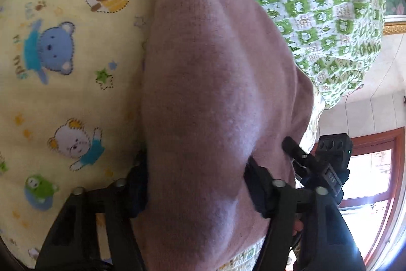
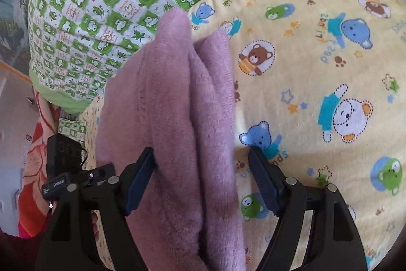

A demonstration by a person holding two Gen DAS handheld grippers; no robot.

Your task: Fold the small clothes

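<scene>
A pink fuzzy knit garment (image 1: 215, 83) fills the middle of the left wrist view and lies folded in thick layers in the right wrist view (image 2: 172, 118). It rests on a yellow bear-print sheet (image 1: 63, 55). My left gripper (image 1: 195, 169) is open, its fingers standing wide on either side of the garment, which bulges between them. My right gripper (image 2: 201, 159) is open too: its left finger (image 2: 142, 169) touches the garment's side, its right finger (image 2: 264, 174) stands apart over the sheet (image 2: 317, 67).
A green and white frog-print quilt (image 1: 317, 4) is bunched beyond the garment, also in the right wrist view (image 2: 101, 4). The other gripper's body (image 1: 327, 164) shows at lower right, near a red-framed window (image 1: 375, 169). An orange floral cloth (image 2: 33, 169) lies at the left edge.
</scene>
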